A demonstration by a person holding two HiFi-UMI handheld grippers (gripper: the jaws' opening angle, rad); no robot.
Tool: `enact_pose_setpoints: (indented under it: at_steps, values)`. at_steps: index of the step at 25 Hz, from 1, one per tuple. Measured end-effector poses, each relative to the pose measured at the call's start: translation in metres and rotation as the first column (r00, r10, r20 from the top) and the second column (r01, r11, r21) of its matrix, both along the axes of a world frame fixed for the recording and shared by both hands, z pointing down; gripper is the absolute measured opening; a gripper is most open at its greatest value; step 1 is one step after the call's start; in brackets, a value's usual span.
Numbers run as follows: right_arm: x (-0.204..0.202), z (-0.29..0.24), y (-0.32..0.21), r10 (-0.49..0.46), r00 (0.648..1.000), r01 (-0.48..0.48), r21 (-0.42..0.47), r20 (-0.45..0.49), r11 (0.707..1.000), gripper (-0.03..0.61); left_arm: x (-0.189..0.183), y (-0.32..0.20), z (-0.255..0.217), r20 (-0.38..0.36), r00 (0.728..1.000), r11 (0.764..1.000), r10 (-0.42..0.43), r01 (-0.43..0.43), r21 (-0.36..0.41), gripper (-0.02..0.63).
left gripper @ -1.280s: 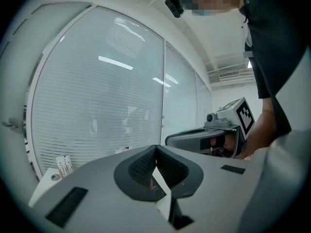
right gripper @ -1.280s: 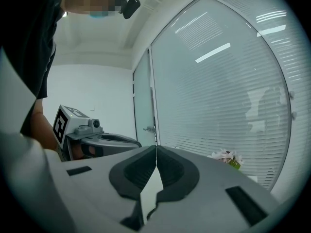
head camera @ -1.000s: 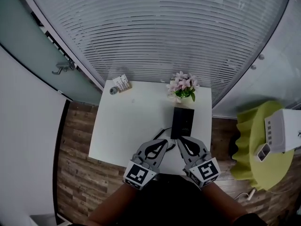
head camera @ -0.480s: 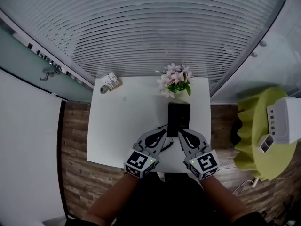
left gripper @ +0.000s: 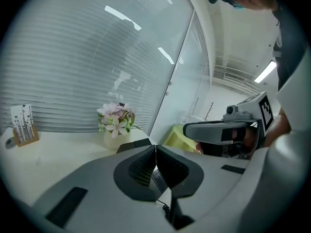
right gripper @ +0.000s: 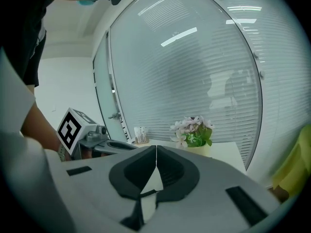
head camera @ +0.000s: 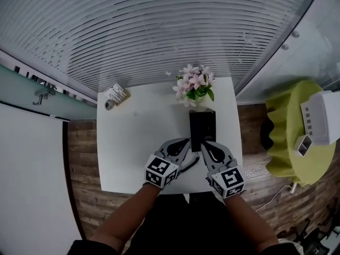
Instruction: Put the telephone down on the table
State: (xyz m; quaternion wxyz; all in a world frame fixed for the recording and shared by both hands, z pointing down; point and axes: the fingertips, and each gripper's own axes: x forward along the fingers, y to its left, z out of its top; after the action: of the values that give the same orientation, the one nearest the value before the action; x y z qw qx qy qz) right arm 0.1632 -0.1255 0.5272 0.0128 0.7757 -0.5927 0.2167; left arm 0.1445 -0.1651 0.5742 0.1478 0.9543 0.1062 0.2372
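Change since a second ago: both of my grippers have come forward from the near edge and now sit over the table (head camera: 135,142), tips level with the near end of the telephone (head camera: 202,129). The telephone itself lies where it lay, flat on the tabletop.
Telephone: one flat black rectangular slab on the right half of the table, its far end just in front of the flowers (head camera: 193,84).
Cord: one thin, dark, curly cord (head camera: 190,164) lies on the table between my two grippers.
Left gripper (head camera: 185,142): jaws pressed together, ribbed dark pads meeting at the tips. I see nothing pinched between them. It is just left of the telephone's near corner.
Right gripper (head camera: 204,145): jaws likewise closed tip to tip and empty, at the telephone's near edge.
Gripper build: two smooth grey shells, each with one marker cube (head camera: 161,171) in black and white squares.
Table: one plain white, matte square top on a wood-plank floor (head camera: 85,158).
Flowers: one bunch, pink and white with green leaves, in a pale pot.
Back left corner: one small card stand (head camera: 116,94) with a round grey thing (head camera: 108,105) beside it.
Backdrop: glass with fine horizontal blinds (head camera: 159,31).
Right side: one lime-green seat (head camera: 289,142) bearing a white box (head camera: 321,118).
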Motion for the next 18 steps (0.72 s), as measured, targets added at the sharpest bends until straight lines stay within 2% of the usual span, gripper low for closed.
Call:
enact_pose_setpoints:
  at_steps: [12,18]
  values:
    - [0.001,0.026,-0.017,0.036,0.999,-0.035,-0.039,0.014,0.999,0.023,0.018,-0.012,0.071,0.13,0.99,0.992,0.05,-0.034,-0.121,0.012]
    - [0.006,0.035,-0.013,0.051,0.998,-0.05,-0.05,0.02,0.997,0.023,0.021,-0.012,0.101,0.195,0.979,0.982,0.067,-0.03,-0.185,0.064]
